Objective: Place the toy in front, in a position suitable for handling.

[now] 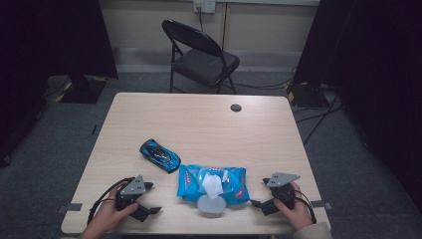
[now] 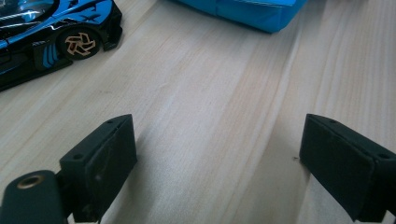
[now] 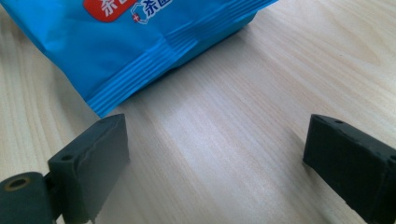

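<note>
A blue pack of wet wipes (image 1: 213,183) lies near the table's front edge, its round lid flipped open and a white wipe (image 1: 213,185) sticking up from it. A blue and black toy car (image 1: 159,155) sits just left of and behind the pack. My left gripper (image 1: 149,210) rests low at the front left, jaws open over bare wood, with the car (image 2: 51,37) and a corner of the pack (image 2: 247,13) ahead of it. My right gripper (image 1: 259,204) rests at the front right, jaws open, and the pack's crimped end (image 3: 140,51) lies just ahead of its left jaw.
The light wooden table (image 1: 199,124) has a small dark round cap (image 1: 236,107) near its far edge. A black folding chair (image 1: 201,56) stands behind the table. Dark stands and cables lie on the grey floor at both sides.
</note>
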Available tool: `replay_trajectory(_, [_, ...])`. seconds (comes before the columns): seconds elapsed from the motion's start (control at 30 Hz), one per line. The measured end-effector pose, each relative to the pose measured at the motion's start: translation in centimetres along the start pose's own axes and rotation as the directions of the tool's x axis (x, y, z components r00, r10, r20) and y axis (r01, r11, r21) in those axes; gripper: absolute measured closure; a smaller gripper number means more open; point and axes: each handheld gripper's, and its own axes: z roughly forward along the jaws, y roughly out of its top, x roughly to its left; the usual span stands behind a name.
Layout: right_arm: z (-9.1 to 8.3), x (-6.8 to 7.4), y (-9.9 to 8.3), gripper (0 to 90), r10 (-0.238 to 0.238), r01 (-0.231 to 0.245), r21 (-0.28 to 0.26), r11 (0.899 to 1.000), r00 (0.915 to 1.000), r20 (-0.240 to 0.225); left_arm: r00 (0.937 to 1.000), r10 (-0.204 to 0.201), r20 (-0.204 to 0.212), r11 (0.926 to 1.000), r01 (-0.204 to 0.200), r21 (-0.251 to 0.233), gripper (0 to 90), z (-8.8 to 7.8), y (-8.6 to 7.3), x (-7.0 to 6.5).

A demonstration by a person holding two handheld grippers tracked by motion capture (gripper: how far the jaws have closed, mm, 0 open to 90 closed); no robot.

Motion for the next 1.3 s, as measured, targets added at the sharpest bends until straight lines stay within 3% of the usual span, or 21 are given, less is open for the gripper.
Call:
replay_trajectory(0.43, [0.0, 0.0, 0.0, 5.9, -0.001, 0.001, 0.0, 1.0, 1.0, -0.001, 0.9996, -0.025, -0.014, 0.9997, 0.024, -0.004, 7.8, 0.2, 0.1, -0.4])
replay_trajectory(0.6, [0.0, 0.0, 0.0, 6.0, 0.007, -0.007, -0.002, 1.0, 1.0, 0.001, 1.0, -0.005, 0.002, 0.9999, 0.005, 0.016, 16.9, -0.1, 0.4, -0.8])
replay_trajectory(0.7, [0.0, 0.1, 0.1, 8.7, 0.008, -0.008, -0.002, 1.0, 1.0, 0.002, 0.9999, 0.007, 0.01, 0.9995, -0.008, 0.031, 16.3, 0.0, 0.7, -1.4])
replay_trajectory(0.77, [-0.2, 0.2, 0.2, 18.4, 0.004, -0.004, -0.009, 1.0, 1.0, -0.008, 0.9998, 0.005, 0.019, 0.9998, -0.005, 0.017, 15.6, 0.0, 1.1, -1.7])
replay_trajectory(0.83, [-0.4, 0.3, 0.4, 14.0, -0.01, 0.01, -0.001, 1.0, 0.9999, -0.012, 0.9992, 0.004, 0.039, 1.0, -0.004, -0.004, 15.8, 0.2, 1.8, -2.2])
replay_trajectory(0.93, [-0.6, 0.6, 0.7, 15.2, -0.022, 0.022, 0.003, 1.0, 0.9992, -0.034, 0.9982, 0.017, 0.057, 0.9998, -0.017, -0.009, 16.1, 0.6, 2.5, -2.8])
replay_trajectory(0.97, [-0.7, 0.8, 0.8, 14.3, -0.043, 0.043, 0.0, 0.999, 0.9971, -0.063, 0.998, 0.034, 0.054, 0.9994, -0.034, -0.005, 16.0, 1.0, 2.9, -3.1])
replay_trajectory(1.0, [-0.7, 0.8, 0.8, 14.3, -0.043, 0.043, 0.0, 0.999, 0.9971, -0.063, 0.998, 0.034, 0.054, 0.9994, -0.034, -0.005, 16.0, 1.0, 2.9, -3.1])
replay_trajectory(1.1, [-1.3, 1.5, 1.4, 14.4, -0.051, 0.046, -0.044, 0.998, 0.9916, -0.119, 0.9985, 0.02, 0.052, 0.9997, -0.019, -0.012, 16.1, 1.6, 3.3, -3.1])
replay_trajectory(1.3, [-1.2, 2.4, 2.5, 14.4, -0.081, 0.073, -0.076, 0.994, 0.9912, -0.105, 0.9992, -0.003, 0.041, 0.9991, 0.004, -0.043, 16.1, 1.8, 3.6, -2.7])
